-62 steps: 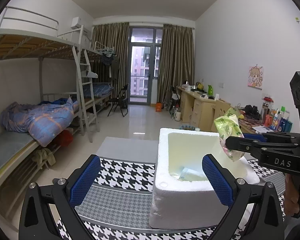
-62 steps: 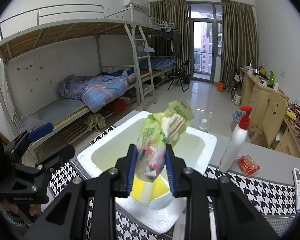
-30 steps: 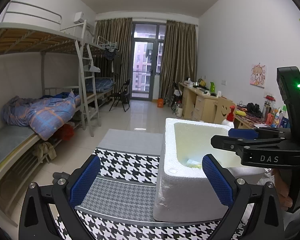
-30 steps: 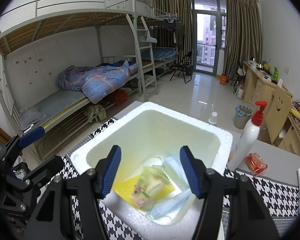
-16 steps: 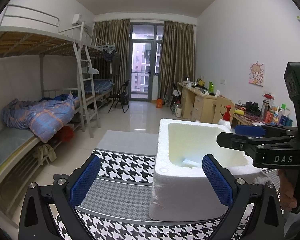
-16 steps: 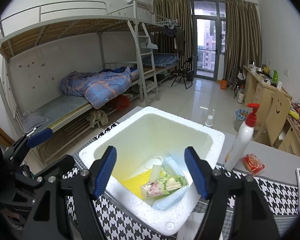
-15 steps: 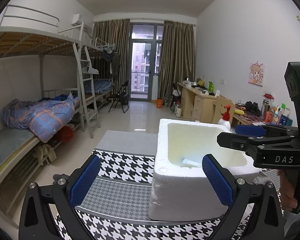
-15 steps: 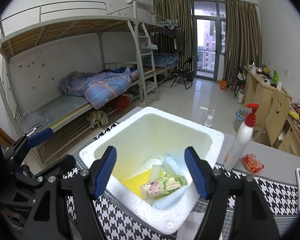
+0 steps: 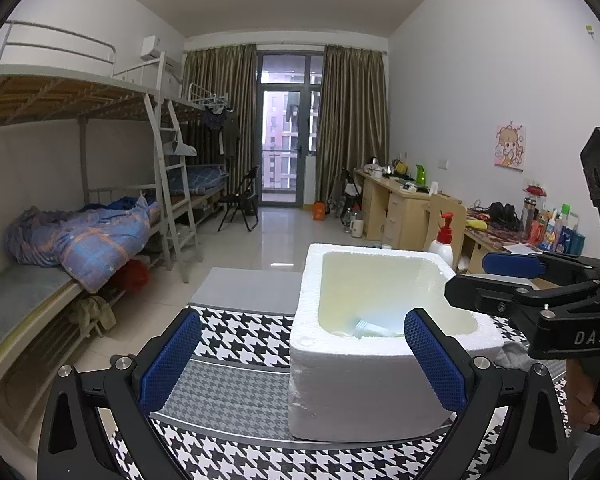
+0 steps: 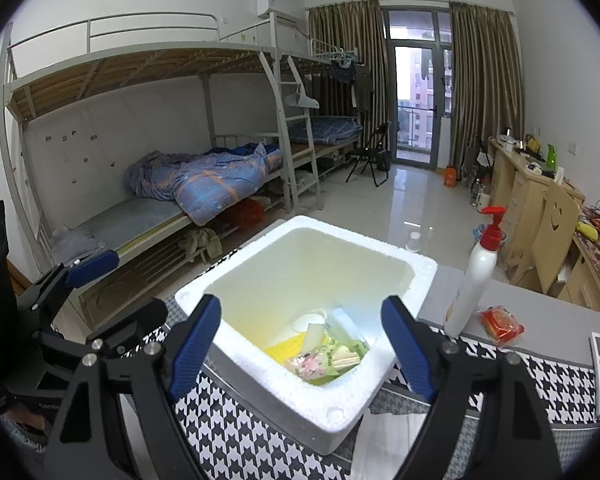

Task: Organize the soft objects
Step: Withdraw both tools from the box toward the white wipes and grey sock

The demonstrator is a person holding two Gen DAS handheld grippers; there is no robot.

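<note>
right gripper [image 10: 300,344]: fingers apart, opening, nothing between them, above near rim of foam box [image 10: 364,396] | green snack bag [image 10: 328,360] lying inside box, near-right corner, on other soft packs | left gripper [image 9: 300,364]: fingers apart, empty, near-left of box | pump bottle [image 10: 474,276] right of box on surface [image 10: 540,312]

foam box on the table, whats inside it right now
Inside the foam box: a green plastic snack bag on a yellow sheet, with pale blue and white packets behind it. Anything beneath them is hidden.
</note>
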